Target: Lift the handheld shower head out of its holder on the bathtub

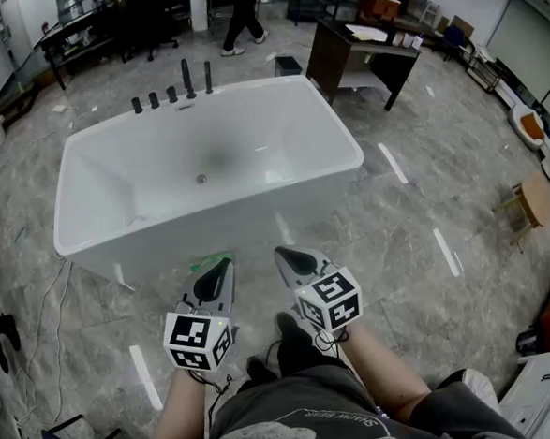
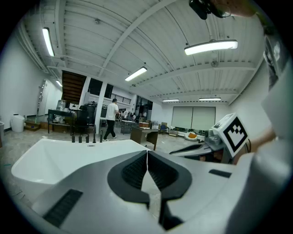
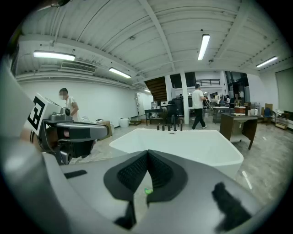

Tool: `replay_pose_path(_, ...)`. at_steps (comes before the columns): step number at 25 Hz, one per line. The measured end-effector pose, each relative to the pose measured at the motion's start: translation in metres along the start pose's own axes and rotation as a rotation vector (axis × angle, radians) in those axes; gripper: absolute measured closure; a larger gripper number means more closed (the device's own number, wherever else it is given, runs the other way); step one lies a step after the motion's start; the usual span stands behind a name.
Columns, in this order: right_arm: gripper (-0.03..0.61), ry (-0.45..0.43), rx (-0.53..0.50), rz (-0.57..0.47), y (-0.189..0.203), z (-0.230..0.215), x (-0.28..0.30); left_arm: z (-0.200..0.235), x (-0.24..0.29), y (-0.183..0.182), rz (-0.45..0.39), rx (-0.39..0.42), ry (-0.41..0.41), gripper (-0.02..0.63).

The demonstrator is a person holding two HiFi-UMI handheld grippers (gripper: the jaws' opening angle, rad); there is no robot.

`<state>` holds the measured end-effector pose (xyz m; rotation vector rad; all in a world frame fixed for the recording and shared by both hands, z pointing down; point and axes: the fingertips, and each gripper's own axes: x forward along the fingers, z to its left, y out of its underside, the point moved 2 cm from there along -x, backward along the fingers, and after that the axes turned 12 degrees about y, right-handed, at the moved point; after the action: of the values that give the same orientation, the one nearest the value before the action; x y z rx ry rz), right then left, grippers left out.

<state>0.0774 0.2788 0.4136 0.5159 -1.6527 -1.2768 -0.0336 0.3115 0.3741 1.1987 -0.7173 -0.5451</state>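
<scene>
- Bathtub (image 1: 210, 223): white, standing on the floor.
- Handheld shower head (image 1: 187, 79): upright among black fittings on the bathtub's far rim.
- Left gripper (image 1: 220, 265): before the bathtub's near wall, fingers (image 2: 135, 170) together, empty.
- Right gripper (image 1: 285, 256): likewise, fingers together, empty.

Grey left gripper (image 1: 224, 264) and right gripper (image 1: 282, 256) carry black-and-white marker cubes (image 1: 199, 339).
</scene>
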Motion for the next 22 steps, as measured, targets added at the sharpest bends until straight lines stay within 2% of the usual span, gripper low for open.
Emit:
replay_pose_path(7, 0.552, -0.002, -0.001, 0.006, 0.0, 0.004, -0.005, -0.005, -0.006, 0.005, 0.009, -0.012, 0.008, 0.598)
replay_pose_path(14, 0.552, 0.001, 0.014, 0.013, 0.004, -0.012, 0.005, 0.001, 0.016, 0.008, 0.023, -0.033, 0.009, 0.598)
replay_pose_path(19, 0.551, -0.005, 0.132, -0.022, 0.001, -0.054, 0.028, 0.018, 0.06, 0.011, 0.035, -0.074, -0.003, 0.598)
replay_pose_path(22, 0.551, -0.008, 0.135, -0.025, -0.003, -0.096, 0.051, 0.035, 0.103, 0.006, 0.039, -0.093, -0.03, 0.598)
